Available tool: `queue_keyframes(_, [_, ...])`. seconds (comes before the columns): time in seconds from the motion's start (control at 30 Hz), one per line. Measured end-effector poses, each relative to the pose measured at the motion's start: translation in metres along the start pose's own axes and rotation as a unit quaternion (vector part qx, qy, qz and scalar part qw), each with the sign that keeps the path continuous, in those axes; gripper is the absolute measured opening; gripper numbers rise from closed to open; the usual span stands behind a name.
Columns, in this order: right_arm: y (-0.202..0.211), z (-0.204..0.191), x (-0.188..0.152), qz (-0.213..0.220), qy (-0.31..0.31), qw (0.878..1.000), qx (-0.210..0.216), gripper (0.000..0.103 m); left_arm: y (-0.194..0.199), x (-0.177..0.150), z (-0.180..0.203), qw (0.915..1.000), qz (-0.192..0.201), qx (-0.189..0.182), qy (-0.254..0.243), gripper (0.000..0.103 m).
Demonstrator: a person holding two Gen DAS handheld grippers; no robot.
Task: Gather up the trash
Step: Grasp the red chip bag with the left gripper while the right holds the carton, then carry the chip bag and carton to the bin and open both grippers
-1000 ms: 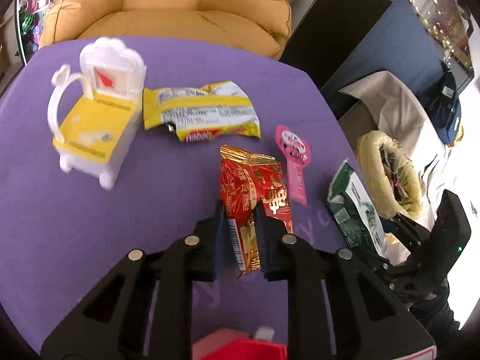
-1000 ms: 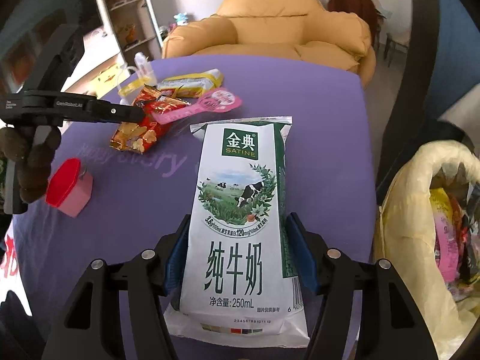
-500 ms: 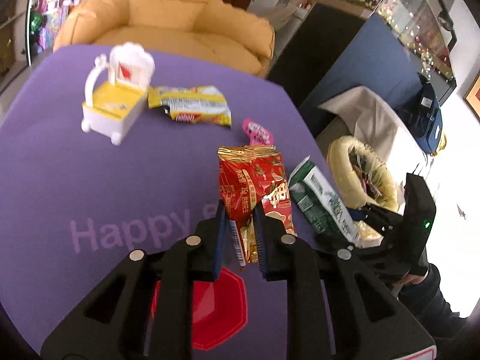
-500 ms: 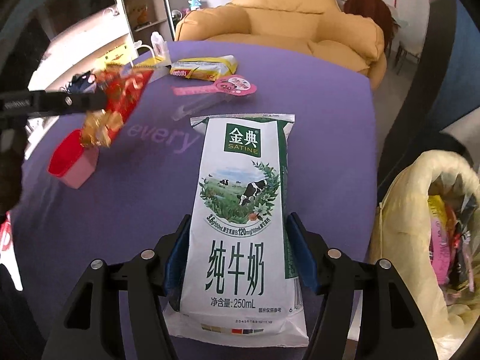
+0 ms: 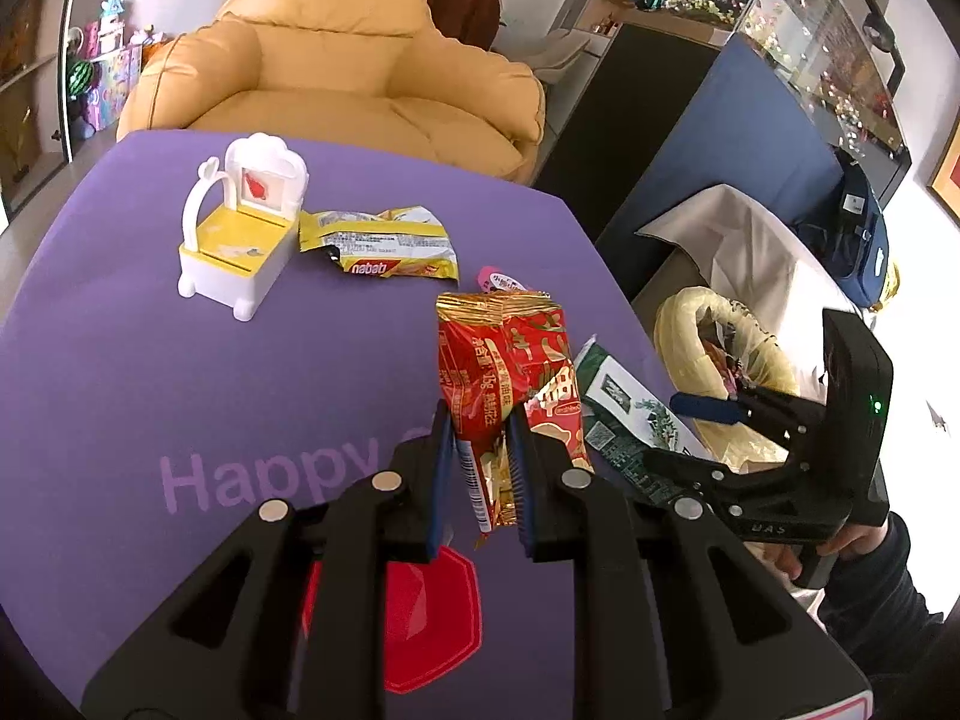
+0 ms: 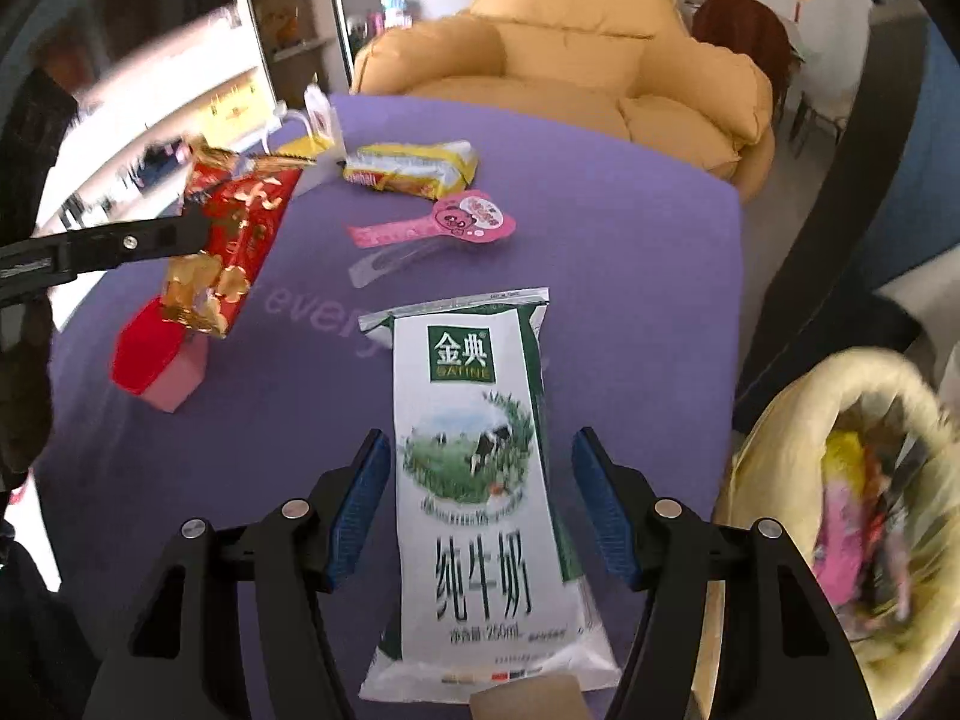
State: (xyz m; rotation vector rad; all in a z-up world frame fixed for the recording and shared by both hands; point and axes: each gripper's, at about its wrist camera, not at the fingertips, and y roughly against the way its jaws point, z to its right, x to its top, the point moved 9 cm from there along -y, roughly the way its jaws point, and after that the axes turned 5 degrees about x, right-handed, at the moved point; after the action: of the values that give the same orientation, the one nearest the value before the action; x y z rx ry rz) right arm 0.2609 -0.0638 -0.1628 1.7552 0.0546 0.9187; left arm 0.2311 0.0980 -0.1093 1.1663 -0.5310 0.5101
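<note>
The red snack wrapper was glossy crinkled foil with gold edges, the milk pouch smooth printed plastic film, the toy chair hard shiny plastic — all over a matt purple tablecloth, beside a soft leather-like yellow armchair.

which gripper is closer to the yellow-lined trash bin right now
Right. The right gripper sits at the table edge just beside the trash bin, jaws either side of the milk pouch. The left gripper, clamping the red snack wrapper, is farther in over the table.
</note>
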Motion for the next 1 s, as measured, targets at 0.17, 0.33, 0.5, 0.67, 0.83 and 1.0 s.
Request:
queue_keyframes(0.17, [-0.018,-0.004,0.012,-0.022,0.014,1.0,0.003,0.059,0.0,-0.001,-0.004,1.0,0.001,0.003,0.004,0.017])
queue_keyframes(0.33, [-0.03,0.005,0.013,-0.027,-0.003,1.0,0.001,0.06,0.002,-0.002,-0.005,1.0,0.004,0.006,-0.002,0.017])
queue_keyframes(0.5, [-0.012,-0.006,0.014,0.004,0.006,1.0,0.029,0.054,0.005,0.001,-0.005,0.9999,0.009,0.005,-0.002,0.017])
queue_keyframes(0.67, [0.018,-0.008,0.023,0.046,0.012,0.999,0.02,0.054,0.012,0.007,0.004,0.9998,0.02,0.001,-0.008,0.017])
queue_keyframes(0.83, [0.048,-0.003,0.031,0.083,0.003,0.996,0.01,0.054,0.022,0.015,0.017,0.9993,0.031,-0.003,-0.02,0.017])
queue_keyframes(1.0, [0.073,0.002,0.035,0.117,0.0,0.993,-0.001,0.054,0.028,0.026,0.035,0.9987,0.039,-0.013,-0.031,0.017])
